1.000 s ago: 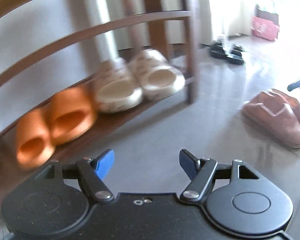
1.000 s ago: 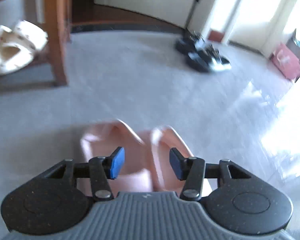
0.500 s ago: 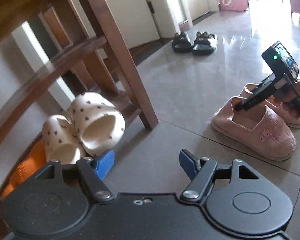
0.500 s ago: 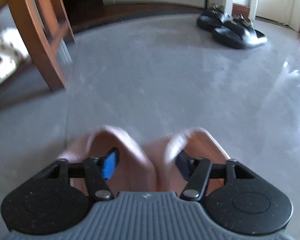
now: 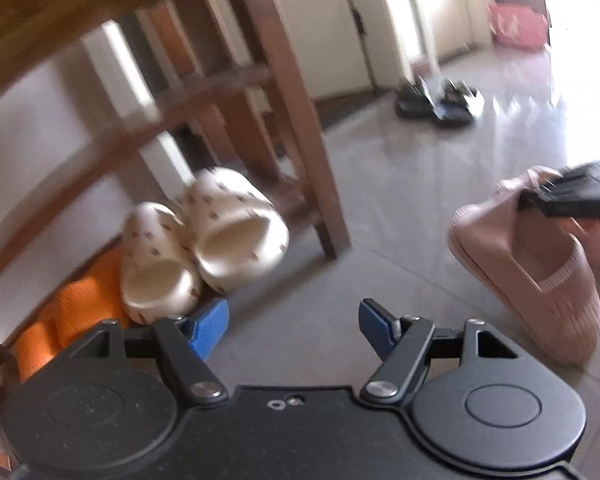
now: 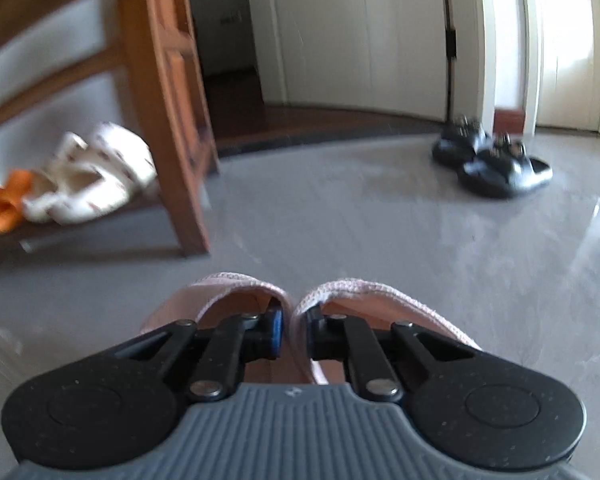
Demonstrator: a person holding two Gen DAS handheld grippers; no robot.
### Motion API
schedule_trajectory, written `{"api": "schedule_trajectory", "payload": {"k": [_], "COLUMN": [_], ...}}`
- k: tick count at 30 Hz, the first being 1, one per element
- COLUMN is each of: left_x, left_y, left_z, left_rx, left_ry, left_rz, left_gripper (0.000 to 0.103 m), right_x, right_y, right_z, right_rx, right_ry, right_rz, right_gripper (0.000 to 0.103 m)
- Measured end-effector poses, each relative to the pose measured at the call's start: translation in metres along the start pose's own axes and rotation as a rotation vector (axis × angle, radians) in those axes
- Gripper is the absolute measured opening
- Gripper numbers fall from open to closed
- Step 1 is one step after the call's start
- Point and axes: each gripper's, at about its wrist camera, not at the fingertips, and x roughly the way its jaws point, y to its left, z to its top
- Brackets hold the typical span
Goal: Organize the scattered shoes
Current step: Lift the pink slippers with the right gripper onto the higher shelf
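Here the right tongs [image 6: 291,330] are closing on the two inner walls of the pink knitted fabric slippers [image 6: 352,300], so both come together. The left tongs [image 5: 294,326] stand spread, empty. The wooden shoe rack [image 6: 168,120] waits at ten o'clock.

floor [image 6: 380,232]: glossy grey tile | walls: white | doors [image 6: 360,32]: white | frame [image 6: 168,120]: brown wood

Home entryway: wooden shoe rack [image 5: 292,92], tiled floor [image 6: 340,220], doors [image 6: 360,32].
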Motion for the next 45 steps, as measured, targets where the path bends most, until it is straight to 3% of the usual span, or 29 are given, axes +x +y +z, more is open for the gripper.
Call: {"api": "schedule_trajectory", "payload": {"k": [8, 14, 17, 23, 29, 38, 45], "left_x": [-0.024, -0.052, -0.064, -0.078, -0.08, -0.057, -0.042], "left_y": [0.023, 0.051, 0.061, 0.07, 0.074, 0.084, 0.083], "left_z": [0.008, 0.014, 0.017, 0.02, 0.019, 0.025, 0.029], "left_rx": [-0.022, -0.059, -0.074, -0.092, -0.108, -0.185, -0.227], "left_ry": [-0.04, -0.072, -0.089, -0.109, -0.109, -0.095, -0.114], "left_rz": [0.114, 0.188, 0.211, 0.223, 0.216, 0.199, 0.184], "left_gripper": [0.072, 0.072, 0.072, 0.072, 0.072, 0.072, 0.072], "right_x": [-0.047, -0.053, -0.05, -0.023, 0.017, 0.081, 0.124], "right_y": [0.046, 0.095, 0.127, 0.198, 0.234, 0.278, 0.297], "right_z": [0.05, 0.132, 0.164, 0.211, 0.245, 0.273, 0.275], "right_rx": [0.018, -0.005, -0.055, -0.175, -0.198, -0.271, -0.311], "right_ry": [-0.155, -0.248, -0.27, -0.263, -0.244, -0.264, -0.233], "right_rz": [0.152, 0.322, 0.361, 0.374, 0.339, 0.282, 0.225], "right_gripper": [0.013, 0.013, 0.013, 0.013, 0.013, 0.013, 0.014]}}
